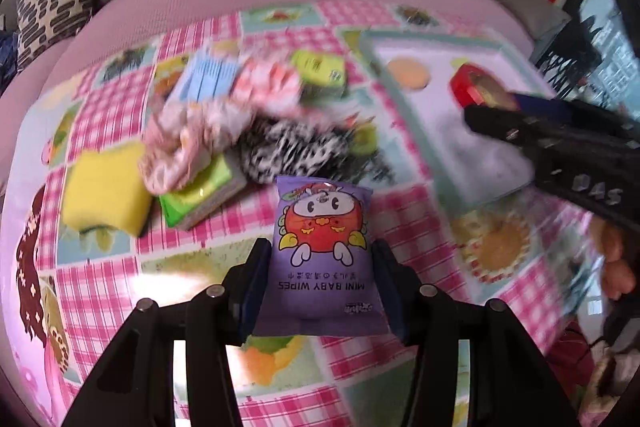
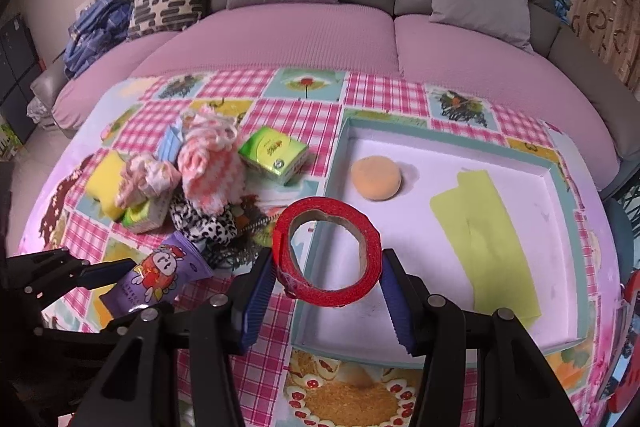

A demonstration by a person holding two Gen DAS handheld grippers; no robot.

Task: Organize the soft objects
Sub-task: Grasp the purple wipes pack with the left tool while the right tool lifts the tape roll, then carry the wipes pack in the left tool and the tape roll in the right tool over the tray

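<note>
The left gripper (image 1: 320, 263) is clamped on a purple pack of wipes (image 1: 322, 259), its pads pressing both long sides; the pack hangs above the checked tablecloth (image 1: 352, 359), printed upside down to the camera with "MINI BABY WIPES" under a cartoon red figure, plus smaller characters too fine to read. The right gripper (image 2: 328, 267) grips a roll of red tape (image 2: 326, 253) from both sides, holding it tilted over the near left corner of the shallow white tray (image 2: 440, 143) with a teal rim. Inside the tray lie a round orange sponge puff (image 2: 376, 177) and a pale green sheet (image 2: 486, 243), well apart. Left of the tray sits a heap of soft things: a green tissue pack (image 2: 274, 155) with writing too small to make out, a pink-and-white knitted cloth (image 2: 210, 167), a black-and-white patterned cloth (image 2: 202, 223), and a yellow sponge (image 2: 102, 183).
</note>
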